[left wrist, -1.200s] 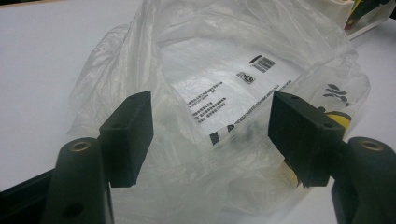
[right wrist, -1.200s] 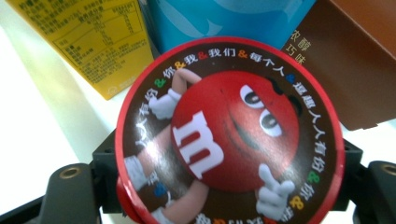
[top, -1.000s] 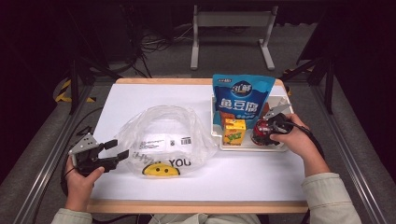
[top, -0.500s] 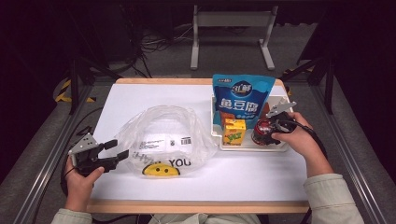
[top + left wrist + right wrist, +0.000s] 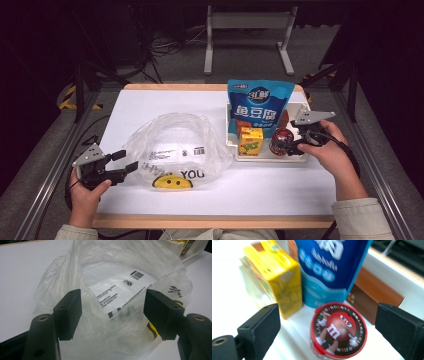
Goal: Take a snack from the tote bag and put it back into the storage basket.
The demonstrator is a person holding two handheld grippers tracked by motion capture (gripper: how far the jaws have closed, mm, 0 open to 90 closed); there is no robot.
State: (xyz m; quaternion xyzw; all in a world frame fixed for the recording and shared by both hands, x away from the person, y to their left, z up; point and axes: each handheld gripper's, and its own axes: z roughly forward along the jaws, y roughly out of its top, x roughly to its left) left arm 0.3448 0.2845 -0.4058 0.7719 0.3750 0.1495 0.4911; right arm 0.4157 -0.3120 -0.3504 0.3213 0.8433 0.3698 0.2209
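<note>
High view: left gripper point(image 5: 122, 165) open at the plastic bag point(image 5: 172, 150)'s 9 o'clock edge; right gripper point(image 5: 290, 146), jaws just opened, over the M&M's tub point(image 5: 281, 139) in the white tray point(image 5: 305, 157).

Left gripper view: the bag's film looks soft, slippery; pinch its rim.

Right gripper view: tub between jaws, unheld; rigid, light, sides cut off; blurred.

My left gripper point(image 5: 125, 161) and right gripper point(image 5: 291, 145) are black, each topped by a grey three-cornered plate. Their jaws are blocky, matt black pads on arms with brass-ringed screw holes. Black cables trail back. My sleeves point(image 5: 362, 220) are pale grey-green.
</note>
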